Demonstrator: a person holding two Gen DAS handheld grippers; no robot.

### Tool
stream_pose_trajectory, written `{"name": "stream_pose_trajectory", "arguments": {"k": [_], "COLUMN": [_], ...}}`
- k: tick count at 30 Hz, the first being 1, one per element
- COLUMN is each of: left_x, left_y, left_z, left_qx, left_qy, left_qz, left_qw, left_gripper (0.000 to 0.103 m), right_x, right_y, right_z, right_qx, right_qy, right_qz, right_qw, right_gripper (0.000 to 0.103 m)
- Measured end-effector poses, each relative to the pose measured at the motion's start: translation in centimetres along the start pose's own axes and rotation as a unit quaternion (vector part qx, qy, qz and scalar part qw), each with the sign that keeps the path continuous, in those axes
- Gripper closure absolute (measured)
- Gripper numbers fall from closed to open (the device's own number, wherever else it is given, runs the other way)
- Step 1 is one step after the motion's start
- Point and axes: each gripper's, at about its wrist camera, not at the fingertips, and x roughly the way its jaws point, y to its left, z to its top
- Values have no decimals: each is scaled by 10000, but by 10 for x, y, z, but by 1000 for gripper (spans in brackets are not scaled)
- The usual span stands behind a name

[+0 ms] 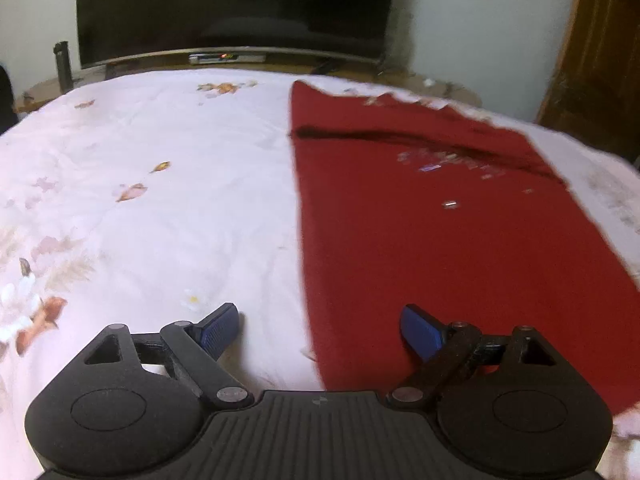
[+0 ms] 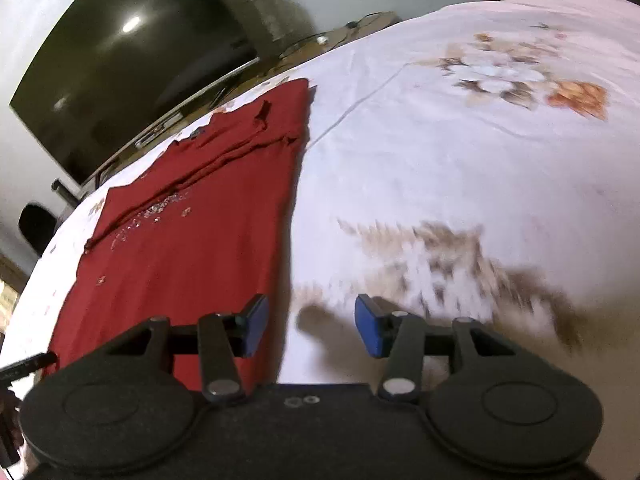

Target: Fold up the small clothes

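Observation:
A dark red garment (image 1: 440, 248) with a patch of shiny sequins lies flat on the bed, folded into a long strip with straight side edges. My left gripper (image 1: 320, 320) hangs open above its near left edge, with the right fingertip (image 1: 420, 332) over the red cloth and the left one over the sheet. The right wrist view shows the same garment (image 2: 192, 248) on the left. There my right gripper (image 2: 312, 312) straddles its near right edge, open, with nothing between its blue pads. Both views are blurred.
The bed is covered by a white sheet (image 1: 160, 200) printed with brown and orange flowers. Behind the bed stand a large dark television (image 1: 236, 4) on a wooden stand and a wooden door (image 1: 600, 60) at the right. A dark cylinder (image 1: 62, 64) stands at the far left.

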Motion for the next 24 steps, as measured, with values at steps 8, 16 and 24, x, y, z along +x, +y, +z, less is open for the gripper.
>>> {"name": "stream_pose_trajectory", "arguments": {"k": [8,16,24], "left_x": [-12,-13,-24], "left_y": [-4,-8,17], "left_z": [-22,-25,-45], "left_qx": [-55,-144,-873], "left_qy": [101,248,533], "left_qz": [-468,-713,-1569], "left_qw": [9988,9970,9823], "left_gripper": [15,36,40], "right_x": [-23,-17,-26], "right_y": [32,30,26], "right_z": [-26,-42,-74], "right_qx": [-7,200,669], "right_qy": [-229,7,317], "right_qz": [-111,-120,375], "right_qw": [9997,9997,9966], "right_gripper": [55,55,55]}}
